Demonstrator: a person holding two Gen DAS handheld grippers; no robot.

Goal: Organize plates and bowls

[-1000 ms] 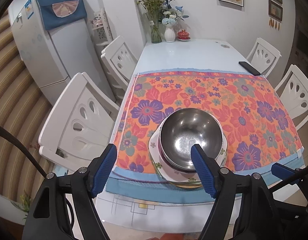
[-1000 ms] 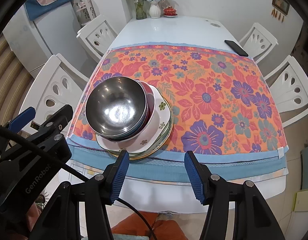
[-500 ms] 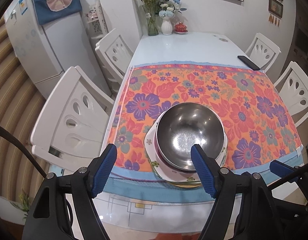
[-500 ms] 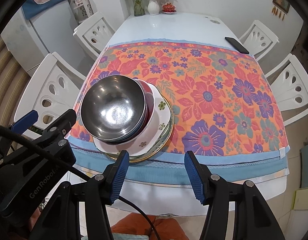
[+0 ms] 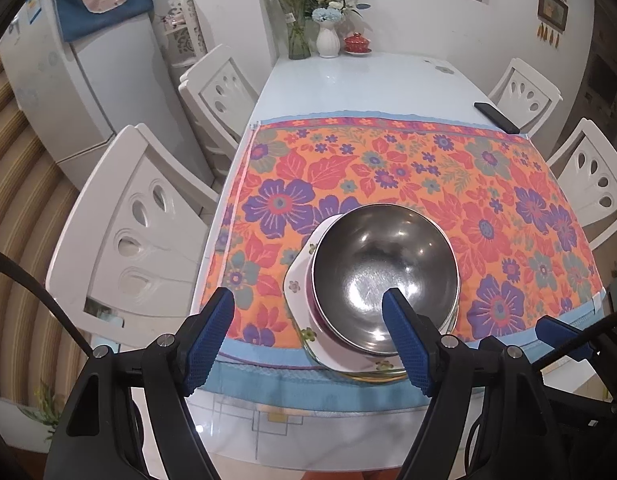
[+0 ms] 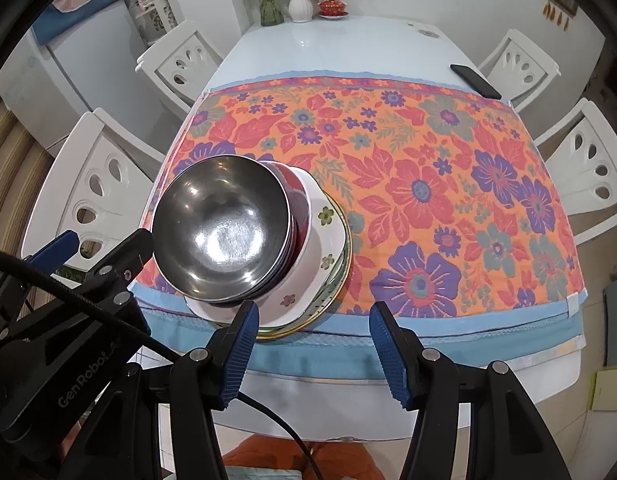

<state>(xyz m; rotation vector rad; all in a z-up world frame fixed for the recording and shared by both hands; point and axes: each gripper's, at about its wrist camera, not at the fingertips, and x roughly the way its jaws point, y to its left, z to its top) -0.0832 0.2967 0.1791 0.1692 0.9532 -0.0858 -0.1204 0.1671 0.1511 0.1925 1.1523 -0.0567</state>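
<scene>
A steel bowl (image 5: 384, 268) (image 6: 220, 236) tops a stack of bowls on a white flowered plate (image 5: 298, 284) (image 6: 326, 240), with more plates underneath, at the near left of the floral cloth (image 5: 428, 168) (image 6: 408, 168). My left gripper (image 5: 308, 300) hangs open above the near edge of the stack; its right fingertip (image 5: 392, 300) overlaps the bowl in the picture and nothing is held. My right gripper (image 6: 314, 312) is open over the table's front edge, just right of the stack, and empty. The left gripper's body (image 6: 68, 280) shows at lower left in the right wrist view.
White chairs (image 5: 136, 232) (image 6: 588, 168) stand along both long sides. A black phone (image 5: 496, 118) (image 6: 474, 80) lies at the right edge beyond the cloth. Vases with flowers (image 5: 328, 36) and a red lidded cup (image 6: 332, 6) stand at the far end. A fridge (image 5: 88, 72) is at left.
Both grippers have drifted slightly forward and down, so the stack looks a bit larger and nearer. The jaws stay as they were and the dishes have not moved.
</scene>
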